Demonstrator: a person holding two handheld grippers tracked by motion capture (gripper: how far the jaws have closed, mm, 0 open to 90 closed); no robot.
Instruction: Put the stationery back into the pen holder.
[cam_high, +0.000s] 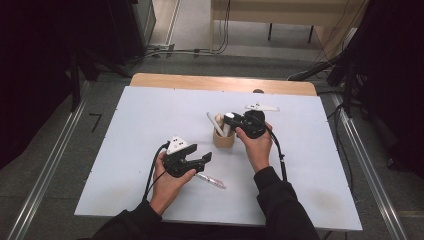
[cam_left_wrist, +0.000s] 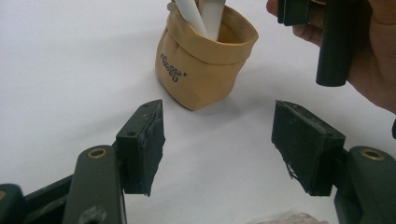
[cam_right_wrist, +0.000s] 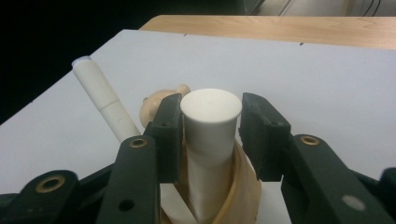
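right gripper (cam_right_wrist: 210, 135): fingers either side of white tube (cam_right_wrist: 210, 140) in tan pouch (cam_left_wrist: 205, 56), seemingly loose, gap at right | left gripper (cam_left_wrist: 217, 144): fingers open, empty | high view: pouch mid-bench (cam_high: 150, 125), pen (cam_high: 211, 180) near left gripper

The pouch (cam_left_wrist: 203, 60) looks like tan washable paper or thin leather-like sheet, matt, softly creased, its rim rolled over, with dark printed script on its side. The wide tube (cam_right_wrist: 209, 135) standing in it is smooth, matt, off-white plastic; the thin stick (cam_right_wrist: 102, 100) beside it has the same dull white finish. The desk (cam_high: 150, 120) carries a smooth, pale, matt sheet, with bare light wood showing along its far edge. The left gripper (cam_left_wrist: 219, 147) has matt black plastic jaws with rubbery, scuffed pads and brass-coloured bushings.
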